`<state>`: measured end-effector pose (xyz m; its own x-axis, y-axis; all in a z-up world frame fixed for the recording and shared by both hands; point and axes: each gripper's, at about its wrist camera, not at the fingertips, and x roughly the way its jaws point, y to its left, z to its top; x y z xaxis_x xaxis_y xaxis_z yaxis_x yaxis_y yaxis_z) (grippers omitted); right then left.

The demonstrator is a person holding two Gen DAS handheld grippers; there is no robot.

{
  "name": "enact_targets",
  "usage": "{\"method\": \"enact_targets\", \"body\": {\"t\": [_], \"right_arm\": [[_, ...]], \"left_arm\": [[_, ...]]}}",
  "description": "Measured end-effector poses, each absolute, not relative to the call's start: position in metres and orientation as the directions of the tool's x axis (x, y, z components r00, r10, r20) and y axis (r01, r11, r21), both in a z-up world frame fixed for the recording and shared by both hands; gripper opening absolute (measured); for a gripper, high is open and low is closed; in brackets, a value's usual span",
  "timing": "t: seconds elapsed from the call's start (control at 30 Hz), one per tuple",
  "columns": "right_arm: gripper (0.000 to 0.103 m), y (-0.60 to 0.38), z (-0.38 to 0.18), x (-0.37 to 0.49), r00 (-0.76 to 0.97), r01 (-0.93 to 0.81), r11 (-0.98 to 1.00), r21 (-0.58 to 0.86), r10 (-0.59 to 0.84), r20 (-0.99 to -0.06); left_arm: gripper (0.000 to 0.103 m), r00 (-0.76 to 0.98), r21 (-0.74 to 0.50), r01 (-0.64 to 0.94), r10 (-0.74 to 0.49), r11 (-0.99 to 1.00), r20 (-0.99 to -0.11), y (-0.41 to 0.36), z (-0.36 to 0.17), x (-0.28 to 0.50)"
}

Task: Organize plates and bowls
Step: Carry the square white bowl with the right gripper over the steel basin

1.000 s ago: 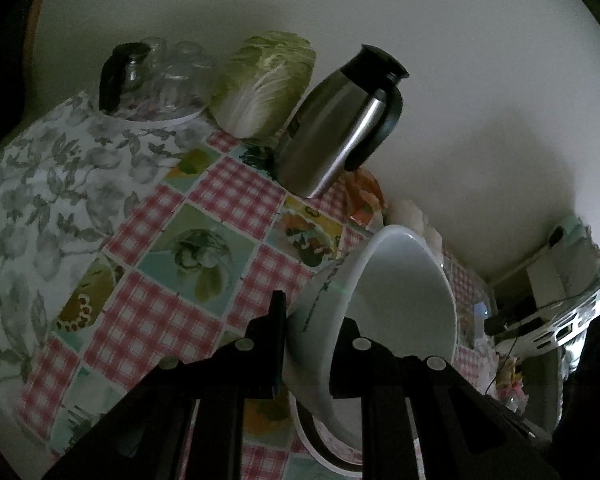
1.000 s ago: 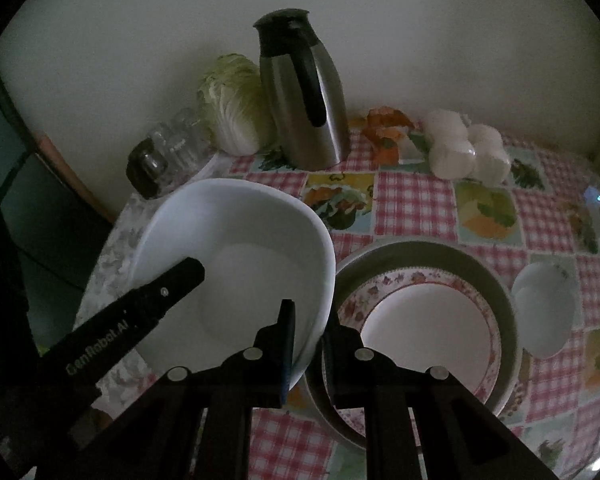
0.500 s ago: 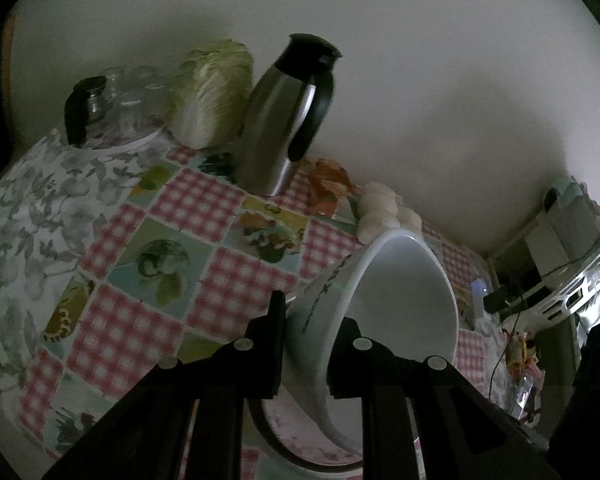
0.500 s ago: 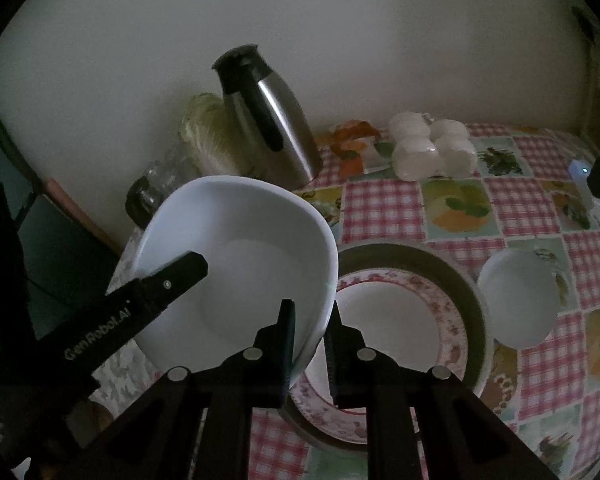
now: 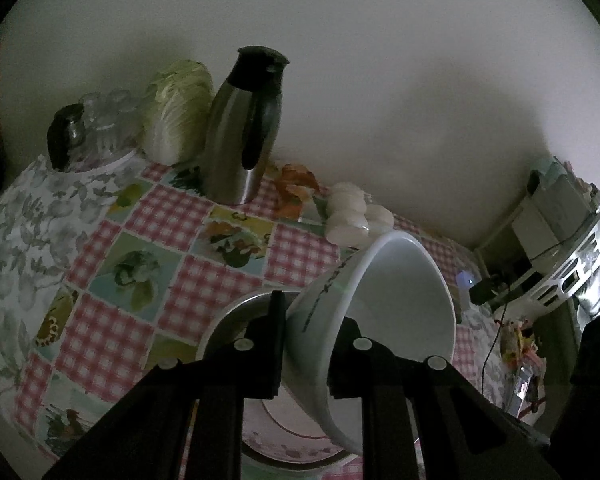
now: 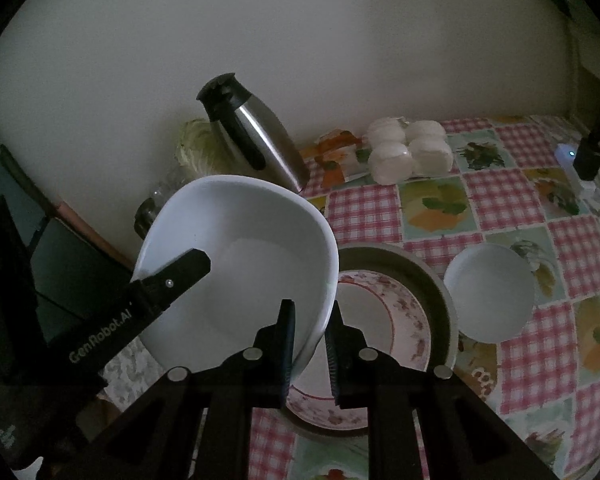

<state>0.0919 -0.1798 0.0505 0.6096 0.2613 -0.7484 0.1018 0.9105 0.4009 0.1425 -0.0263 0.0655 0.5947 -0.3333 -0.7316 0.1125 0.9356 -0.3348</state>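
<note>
Both grippers hold a large white bowl [image 5: 400, 300] [image 6: 240, 264] in the air, tilted. My left gripper [image 5: 312, 312] is shut on the bowl's wall at one side. My right gripper [image 6: 310, 308] is shut on the rim at the opposite side. In the right wrist view, one of the left gripper's fingers [image 6: 180, 272] reaches inside the bowl. Under the bowl's right edge lies a flower-rimmed plate [image 6: 396, 312] [image 5: 284, 432] inside a round grey dish [image 6: 432, 280] [image 5: 236, 312]. A small white bowl [image 6: 490, 296] sits on the cloth right of that dish.
A steel thermos jug [image 5: 244, 136], a cabbage [image 5: 176, 108] and a tray of glasses [image 5: 100, 112] stand along the back wall. White rolls [image 6: 408, 148] lie behind the dish. A dish rack [image 5: 568, 260] stands far right, and a white device with a blue light [image 6: 568, 156] sits at the table's right edge.
Both grippers have carried the big bowl to the right and slightly up. It now overlaps the left part of the grey dish and plate.
</note>
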Motion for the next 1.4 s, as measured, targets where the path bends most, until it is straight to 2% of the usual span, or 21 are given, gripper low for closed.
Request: {"method": "enact_targets", "body": {"t": [0.4,1.4], "right_arm": [[0.017,-0.211,0.051,0.084,0.608,0.15,0.896,0.418,0.249,-0.754],[0.018,-0.204,0.004,0.101,0.467,0.218,0.915,0.34,0.208,-0.859]], "left_arm": [[0.017,0.572,-0.305,0.159,-0.339,0.939,-0.746,-0.058,0.063,0.138],[0.018,0.385,-0.223,0.126,-0.255,0.967,-0.887,-0.07,0.004,0.157]]}}
